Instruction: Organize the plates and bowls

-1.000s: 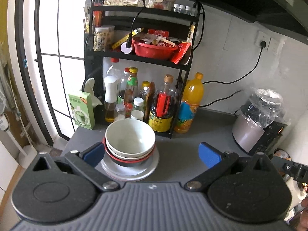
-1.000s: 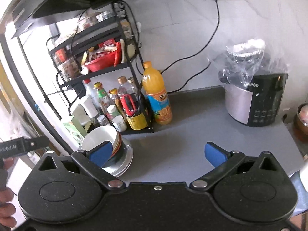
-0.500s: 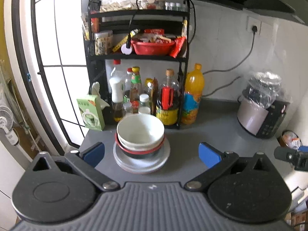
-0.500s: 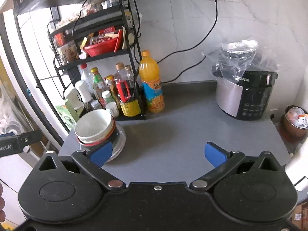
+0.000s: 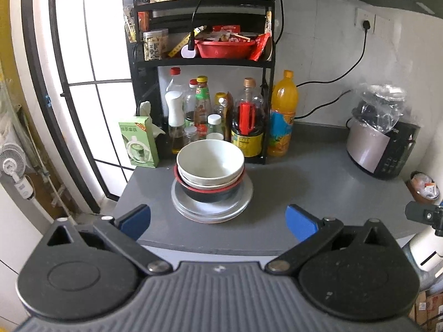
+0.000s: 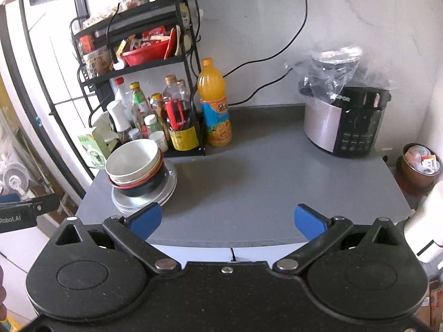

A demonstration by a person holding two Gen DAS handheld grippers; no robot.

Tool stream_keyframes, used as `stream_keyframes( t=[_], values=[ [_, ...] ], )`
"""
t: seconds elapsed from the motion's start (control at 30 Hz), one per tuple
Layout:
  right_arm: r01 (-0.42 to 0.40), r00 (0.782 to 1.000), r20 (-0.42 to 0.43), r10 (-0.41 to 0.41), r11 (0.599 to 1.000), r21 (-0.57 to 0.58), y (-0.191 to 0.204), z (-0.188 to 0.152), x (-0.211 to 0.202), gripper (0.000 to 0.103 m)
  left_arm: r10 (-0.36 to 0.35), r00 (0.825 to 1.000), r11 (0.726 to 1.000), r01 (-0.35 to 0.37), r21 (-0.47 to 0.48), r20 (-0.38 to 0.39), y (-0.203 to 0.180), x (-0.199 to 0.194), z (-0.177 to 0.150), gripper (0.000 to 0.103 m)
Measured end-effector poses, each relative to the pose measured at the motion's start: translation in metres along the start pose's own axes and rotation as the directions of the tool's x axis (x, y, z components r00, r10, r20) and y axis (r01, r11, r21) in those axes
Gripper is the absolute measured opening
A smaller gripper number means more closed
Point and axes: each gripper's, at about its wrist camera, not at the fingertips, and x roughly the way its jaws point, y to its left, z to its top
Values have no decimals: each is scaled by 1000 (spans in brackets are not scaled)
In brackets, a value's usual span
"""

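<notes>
Both hand-held grippers, left and right, wide, empty, short of stacked bowls.

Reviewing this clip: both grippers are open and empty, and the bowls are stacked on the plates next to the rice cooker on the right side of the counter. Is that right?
Not quite. The bowls do sit stacked on the plates, but at the counter's left end, in front of the condiment rack, not by the rice cooker, which stands apart at the right. The right wrist view shows it. The left gripper and right gripper are open and empty.
</notes>
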Motion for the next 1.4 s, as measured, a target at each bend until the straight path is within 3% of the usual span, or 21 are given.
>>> stream_keyframes(
  t=[0.57, 1.4],
  values=[
    [72, 997, -15, -72, 997, 7, -10, -31, -14, 103, -70, 997, 995, 72, 73, -34, -33, -1, -32, 103],
    [72, 997, 30, -71, 997, -13, -17, -23, -11, 103, -63, 998, 993, 63, 96, 6, -46, 7, -20, 103]
  ],
)
